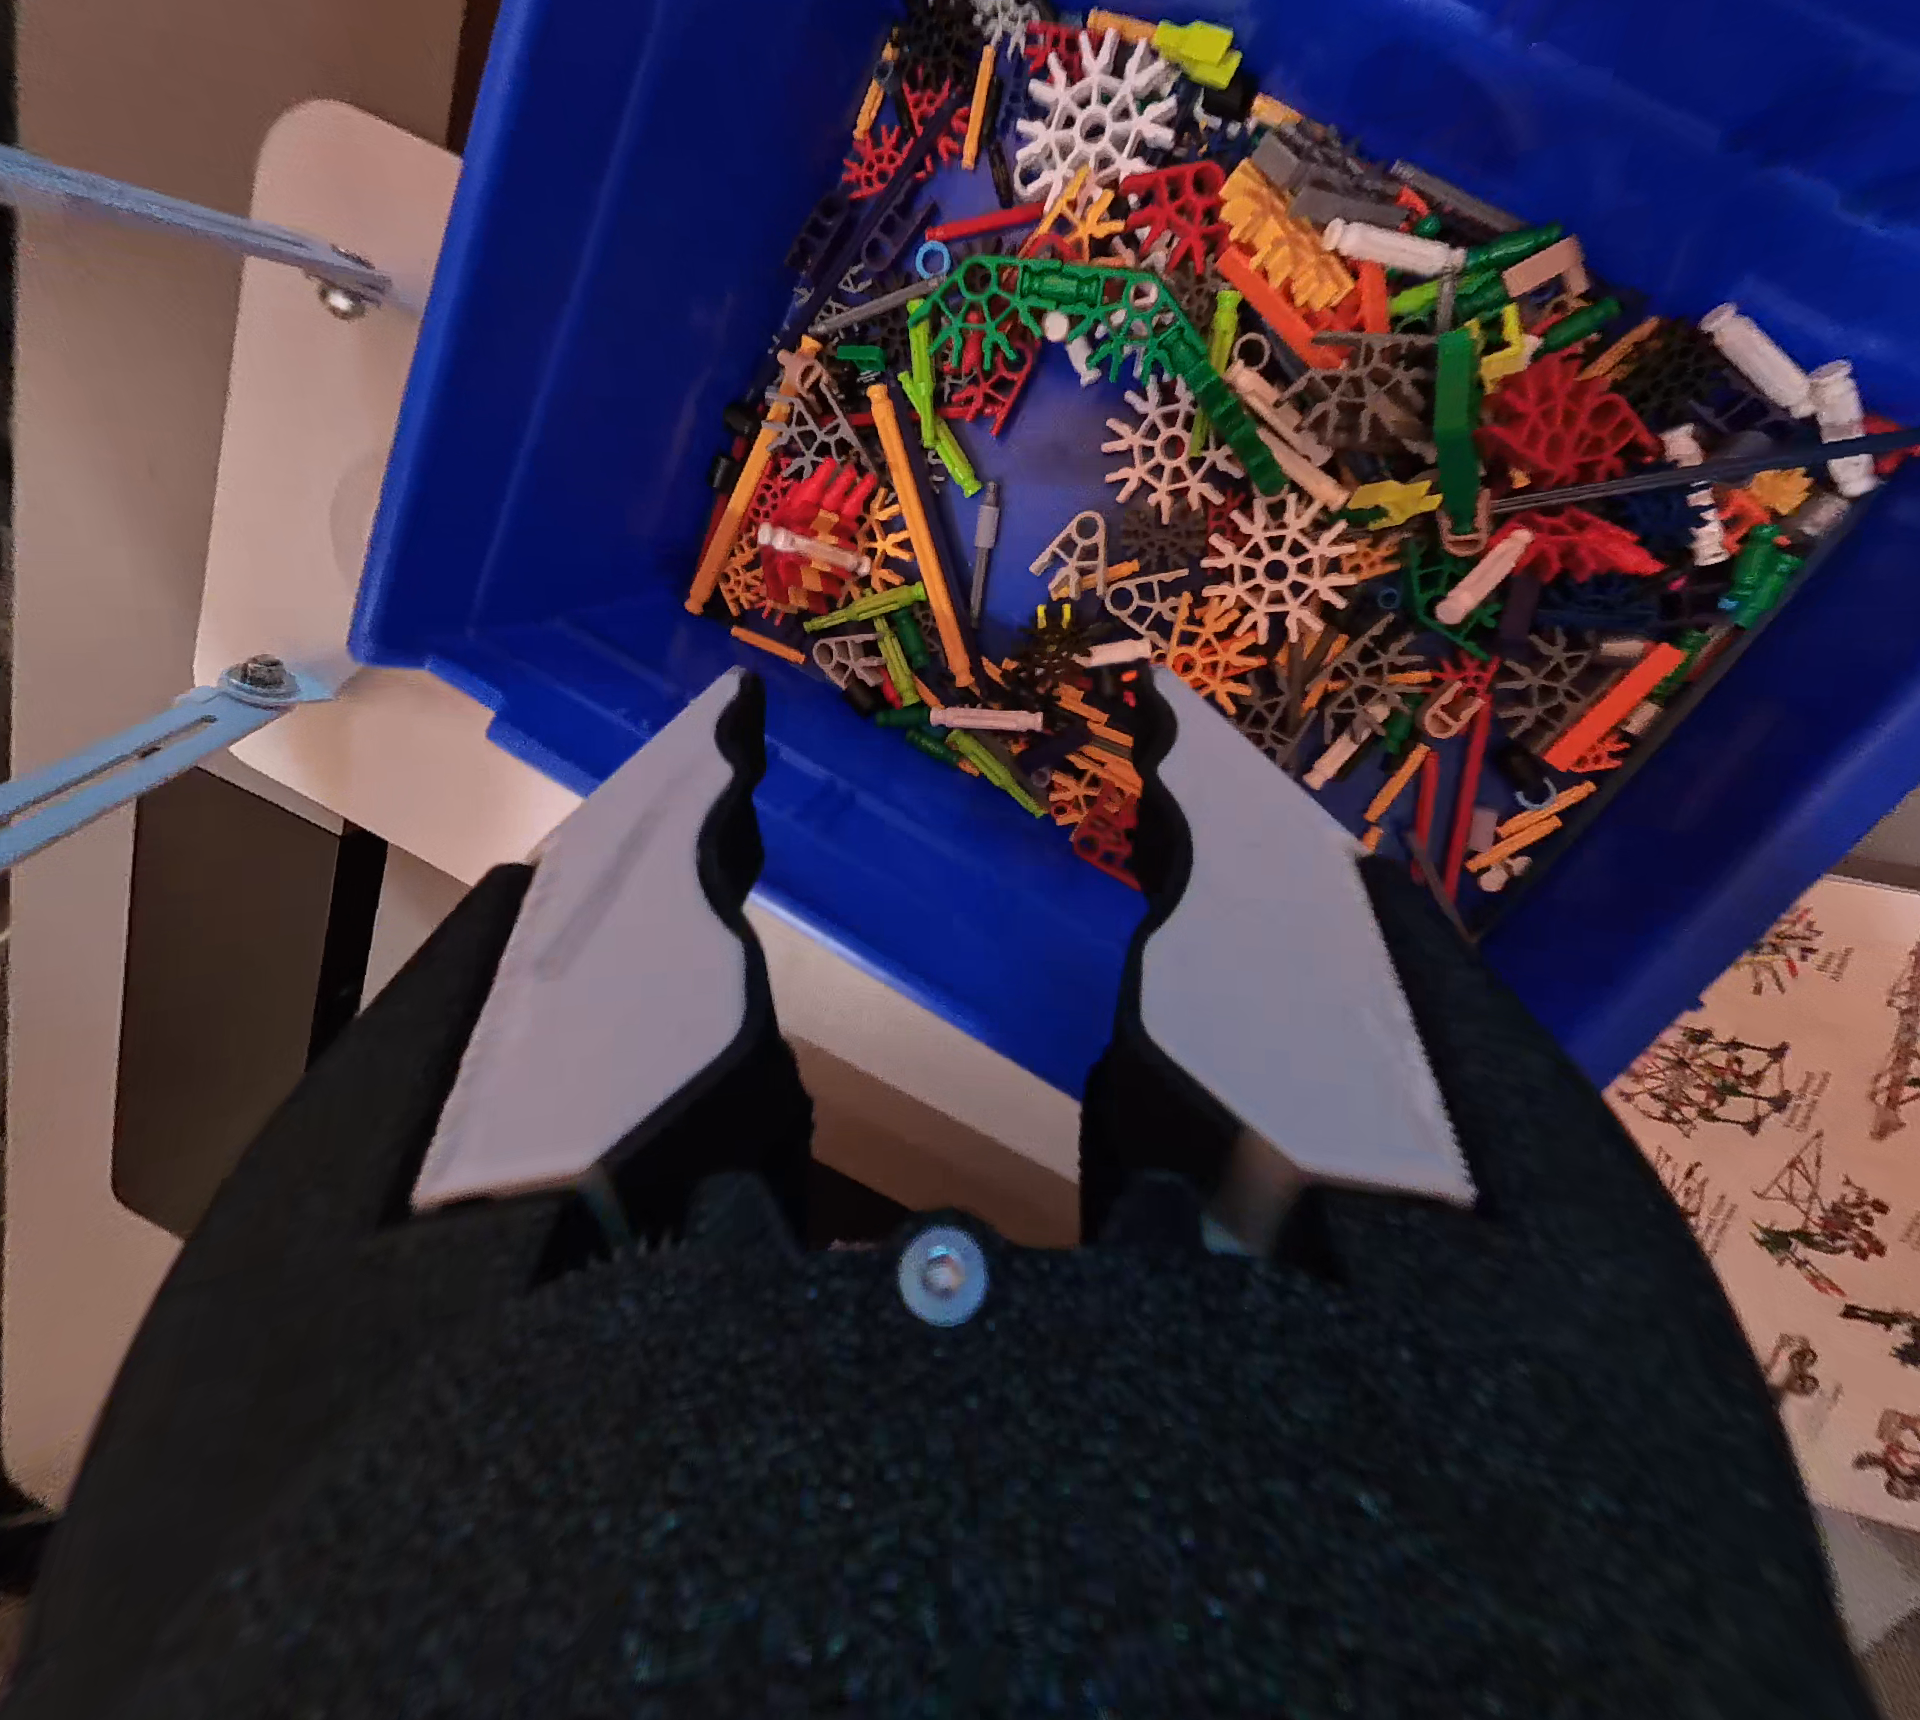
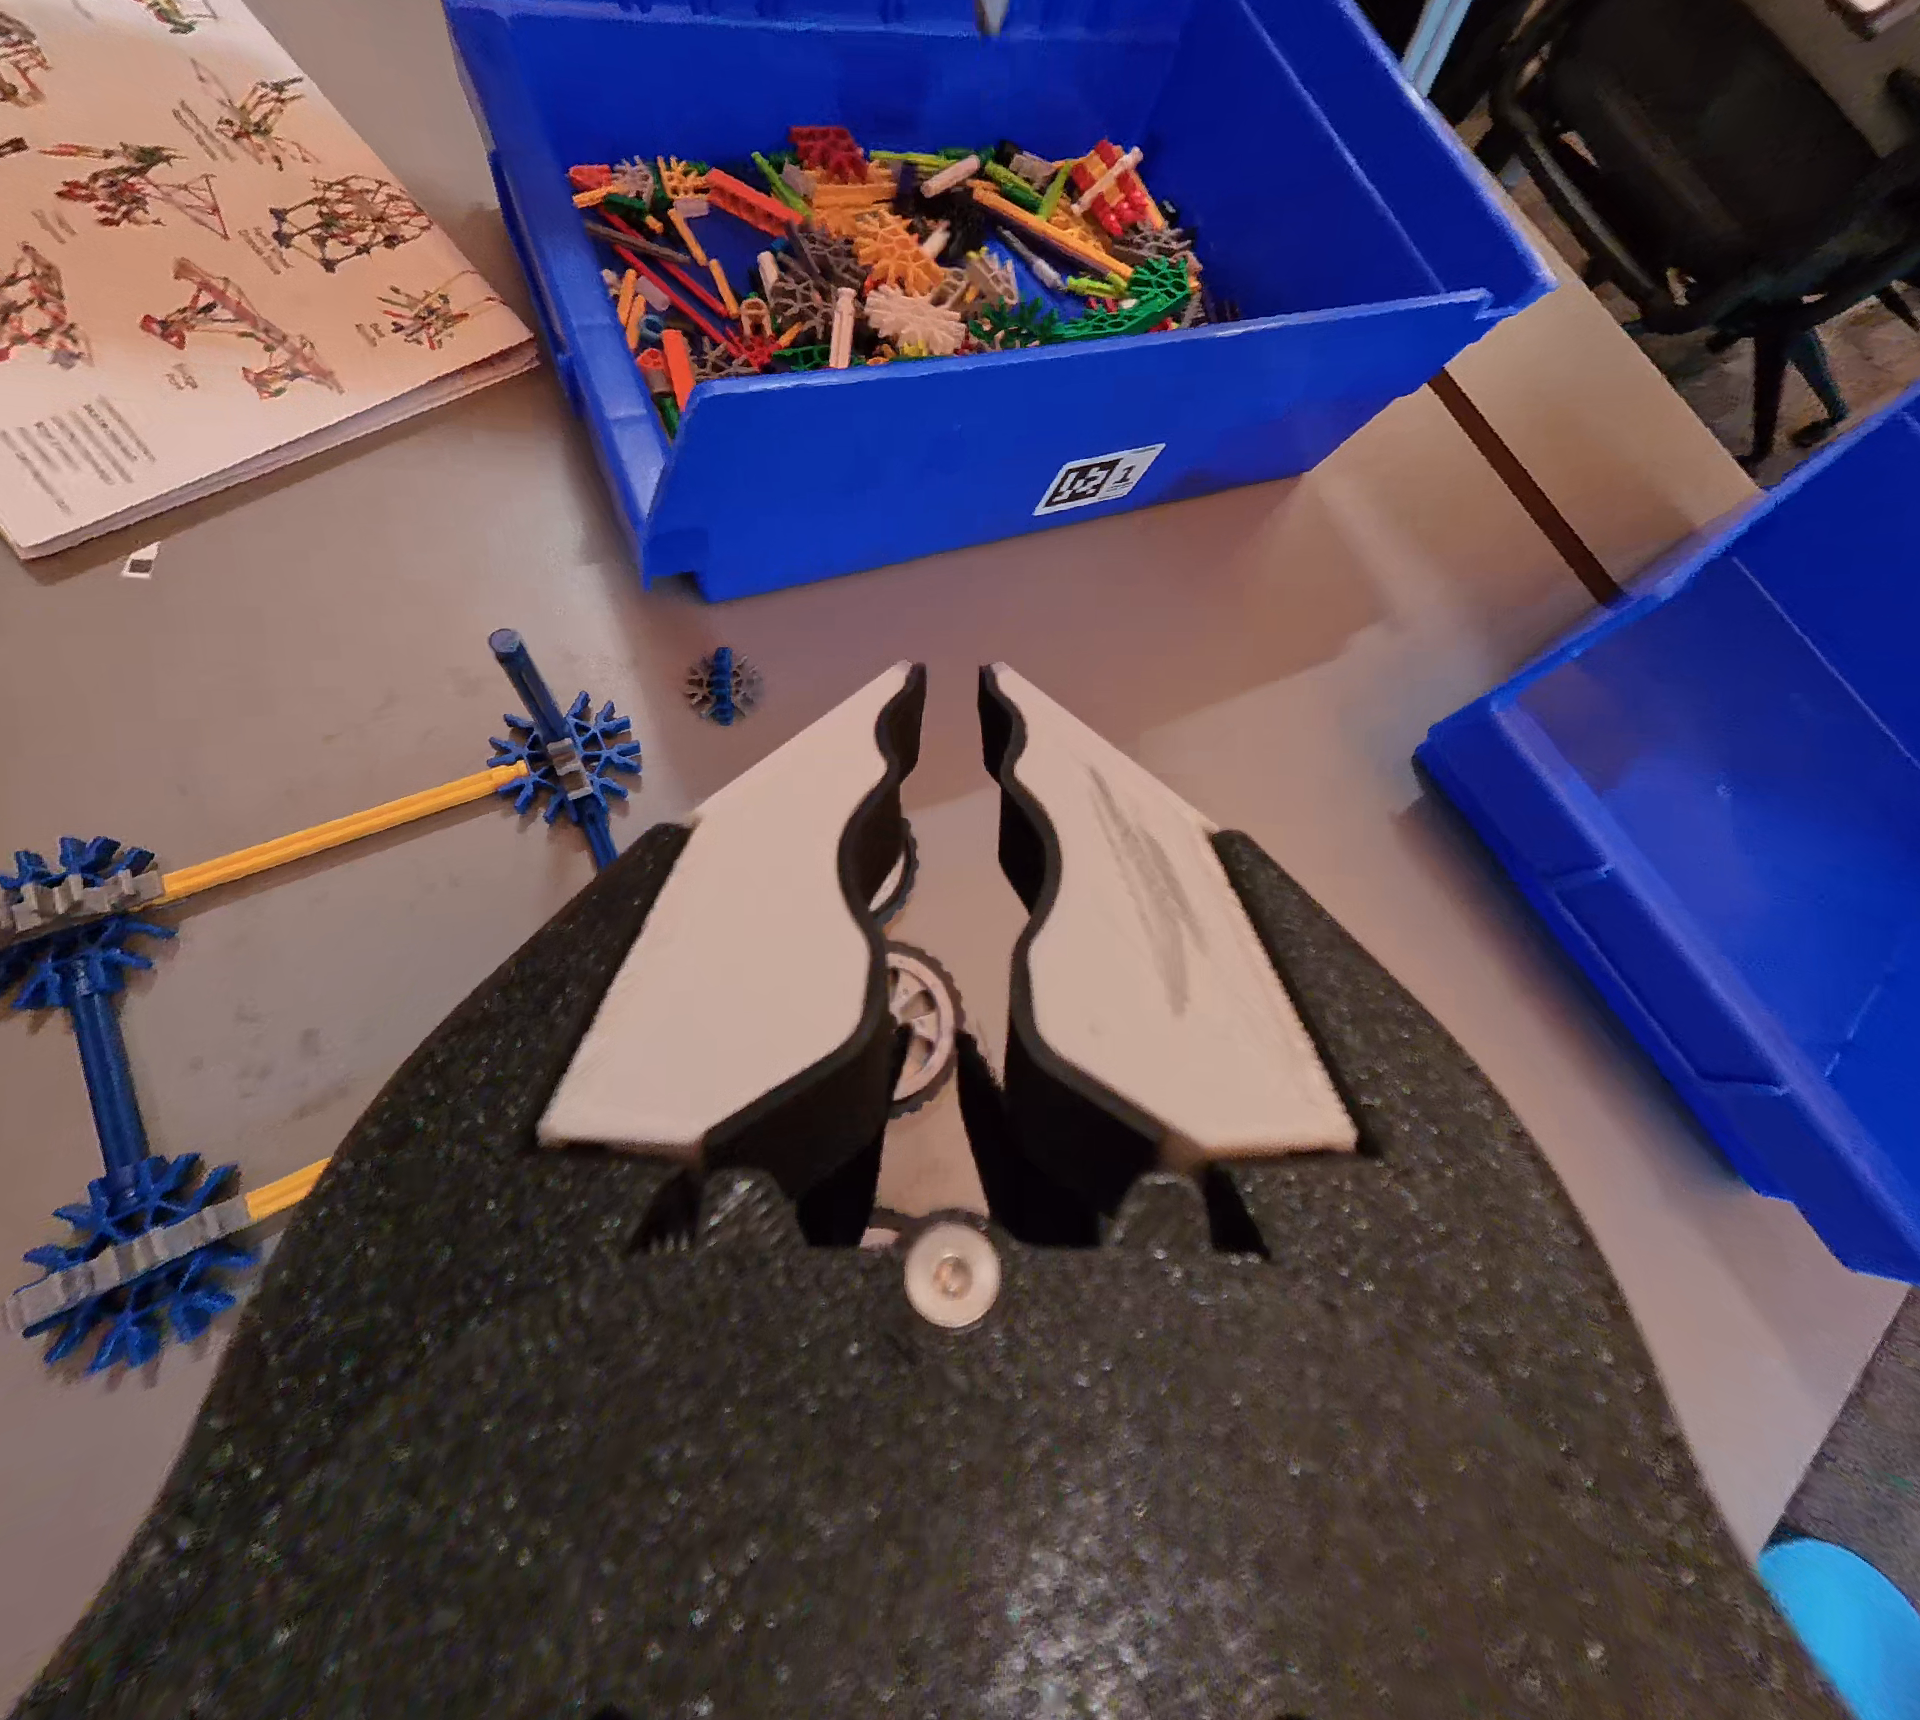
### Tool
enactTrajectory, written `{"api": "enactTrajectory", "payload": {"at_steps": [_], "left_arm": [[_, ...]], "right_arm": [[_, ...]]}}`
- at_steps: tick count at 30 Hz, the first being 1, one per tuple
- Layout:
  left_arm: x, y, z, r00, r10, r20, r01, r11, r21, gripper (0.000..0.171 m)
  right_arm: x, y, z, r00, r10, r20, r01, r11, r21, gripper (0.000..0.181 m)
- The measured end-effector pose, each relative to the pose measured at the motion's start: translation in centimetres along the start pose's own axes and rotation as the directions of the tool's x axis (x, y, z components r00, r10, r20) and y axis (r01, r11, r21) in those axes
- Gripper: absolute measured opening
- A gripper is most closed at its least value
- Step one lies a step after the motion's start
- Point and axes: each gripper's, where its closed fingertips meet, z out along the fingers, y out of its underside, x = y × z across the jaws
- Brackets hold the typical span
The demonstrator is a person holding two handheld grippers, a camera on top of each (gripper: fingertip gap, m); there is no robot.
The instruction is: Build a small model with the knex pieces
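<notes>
Blue bin (image 2: pixel 1039 465) holds mixed plastic pieces (image 2: pixel 883 257); second bin (image 2: pixel 1662 922) beside

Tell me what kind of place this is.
Probably an office or classroom-style workroom set up for toy building: a table holding a blue bin of construction-toy pieces, an instruction booklet, and an office chair beside it.

A smooth grey-beige table (image 2: pixel 1195 631) carries everything. Ahead of the right gripper stands a blue plastic bin (image 2: pixel 1039 465) holding mixed colourful construction pieces. To its front left lies an open paper instruction booklet (image 2: pixel 208 236). Close on the left lies a blue-and-yellow rod-and-connector assembly (image 2: pixel 343 829), with a small blue-grey snowflake connector (image 2: pixel 722 685) just ahead. A second blue bin (image 2: pixel 1714 922) sits to the right.
</notes>
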Motion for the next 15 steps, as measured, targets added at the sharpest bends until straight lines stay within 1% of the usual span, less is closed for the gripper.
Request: {"api": "enactTrajectory", "payload": {"at_steps": [5,8,12,15], "left_arm": [[0.6,-0.6,-2.6,0.999,-0.046,-0.002,0.045,0.983,0.179,0.070],[1.0,-0.7,-3.8,0.998,-0.063,0.016,0.057,0.968,0.246,0.070],[1.6,-0.2,-4.5,0.997,-0.058,0.042,0.045,0.963,0.265,0.071],[1.8,0.3,-4.3,0.997,-0.054,0.062,0.036,0.968,0.250,0.072]], "right_arm": [[2.1,-0.5,-0.6,0.994,0.082,-0.067,-0.077,0.995,0.061,0.010],[3.4,-0.5,-0.9,0.986,0.131,-0.105,-0.122,0.988,0.090,0.011],[4.2,-0.4,-1.1,0.979,0.163,-0.122,-0.151,0.983,0.108,0.011],[4.6,-0.1,-1.0,0.975,0.180,-0.132,-0.167,0.980,0.109,0.011]]}}
